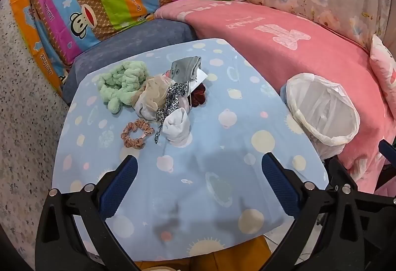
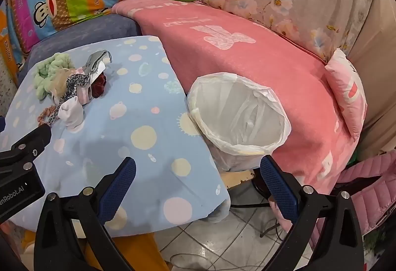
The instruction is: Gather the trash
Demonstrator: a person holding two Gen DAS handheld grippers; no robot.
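Left hand-held gripper (image 1: 199,167): jaws spread wide with nothing between them, hovering over the near bare part of the worktop (image 1: 222,196), angled down.
Right hand-held gripper (image 2: 198,172): jaws also spread wide and empty, hanging over the worktop's right edge, with the bin just beyond its fingertips.
Trash pile (image 1: 158,88): a loose heap toward the far left of the blue planet-print cloth, well apart from both hand-held grippers.
Pile contents: a fluffy green piece (image 1: 118,83), a grey pouch (image 1: 185,68) with a white tag, a leopard-print strip (image 1: 170,100), a dark red scrunchie (image 1: 199,96), a white sock (image 1: 177,127) and some beige and pale fabric in between.
Stray item: 1 peach scrunchie (image 1: 135,133) lies just beside the heap, on its near left side.
Bin (image 2: 237,120): lined with a white bag, standing against the worktop's right edge beside the pink sofa cover (image 2: 247,53); the liner looks empty.
Progress: judged at the very start, since nothing shows inside the bin and every item lies on the cloth.
Left to do: all of it, each piece to be picked up and dropped into the bin.
Likely first pick: the white sock or peach scrunchie, being nearest the left hand-held gripper.
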